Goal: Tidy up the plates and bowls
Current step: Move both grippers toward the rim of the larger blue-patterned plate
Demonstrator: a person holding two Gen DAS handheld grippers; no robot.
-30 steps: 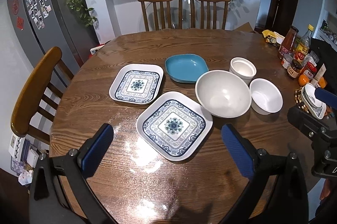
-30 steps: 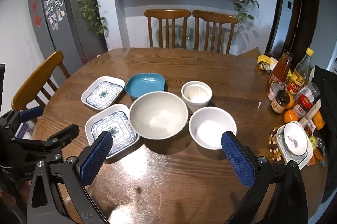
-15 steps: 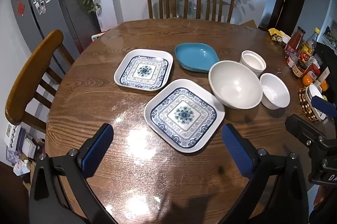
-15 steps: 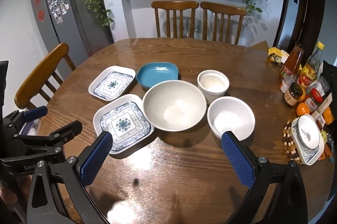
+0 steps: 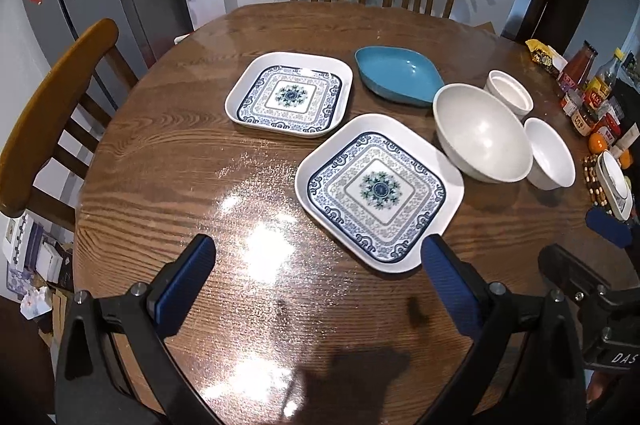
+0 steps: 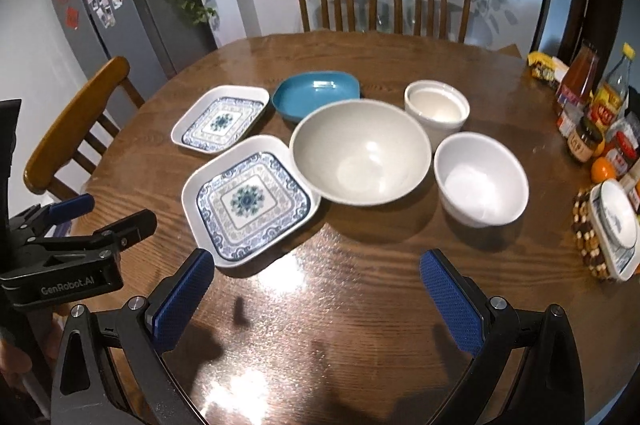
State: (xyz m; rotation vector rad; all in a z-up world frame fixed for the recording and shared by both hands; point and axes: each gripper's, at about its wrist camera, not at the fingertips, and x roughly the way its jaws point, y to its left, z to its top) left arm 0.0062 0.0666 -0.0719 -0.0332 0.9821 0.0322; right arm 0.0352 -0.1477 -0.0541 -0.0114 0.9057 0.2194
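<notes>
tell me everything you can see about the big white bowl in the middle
The big white bowl is the largest of the three bowls: round, deep, plain off-white, ceramic-looking with a matte speckled inside, and empty. It stands upright on the wooden table. Its rim overlaps the edge of the near patterned plate; the blue dish, ramekin and small white bowl sit close around it. No gripper touches it.

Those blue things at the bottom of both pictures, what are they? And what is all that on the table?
They are the fingers of two tools a person holds, one in each hand, each carrying a camera. One picture looks out from the left hand-held gripper, the other from the right hand-held gripper. Both are open and hold nothing. On the wooden table lie two patterned plates, a blue dish, a big bowl and two small white bowls.
</notes>
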